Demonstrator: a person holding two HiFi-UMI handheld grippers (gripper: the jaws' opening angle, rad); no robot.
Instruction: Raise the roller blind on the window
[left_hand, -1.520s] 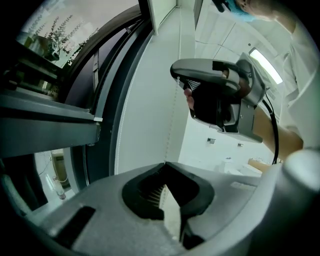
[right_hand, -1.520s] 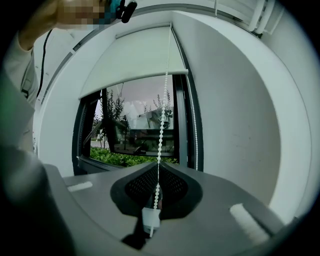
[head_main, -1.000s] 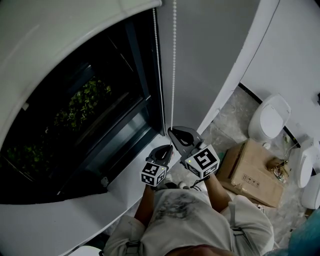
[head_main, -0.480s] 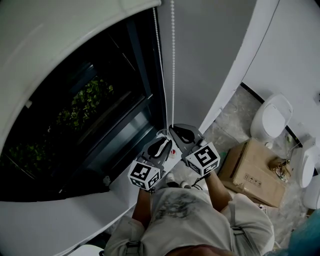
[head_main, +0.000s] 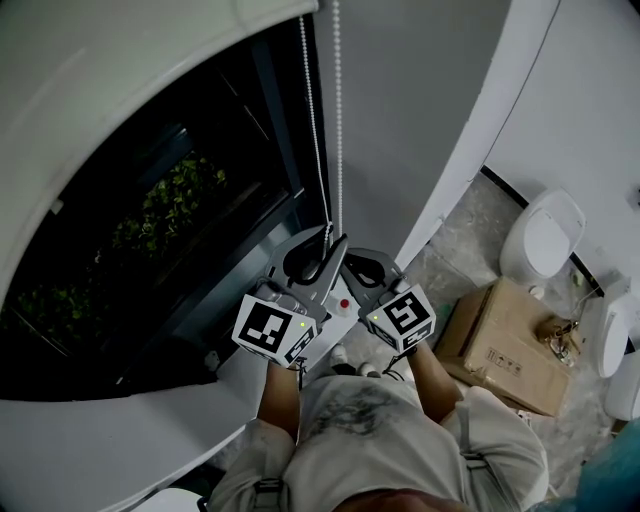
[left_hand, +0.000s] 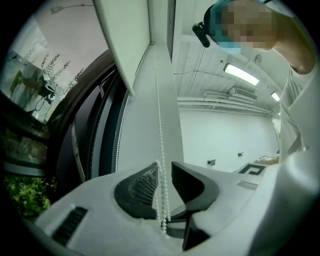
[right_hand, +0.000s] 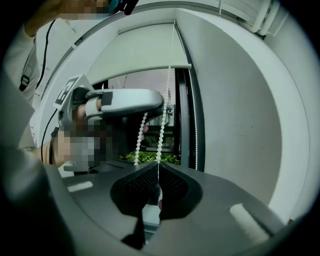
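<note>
Cardboard box (head_main: 505, 345) stands on the marbled floor (head_main: 462, 238), near a white toilet (head_main: 540, 240) with its lid closed, set against the wall. Green foliage (head_main: 175, 200) shows outdoors, left. A lit strip light (left_hand: 245, 75) crosses the ceiling.

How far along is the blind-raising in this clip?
Done: the white fabric roller blind is partly up, baring dark window glass below its hem. In hand: the right tongs are shut on the white beaded pull chain; the left tongs stand open around it, higher. Left: likely more pulls.
</note>
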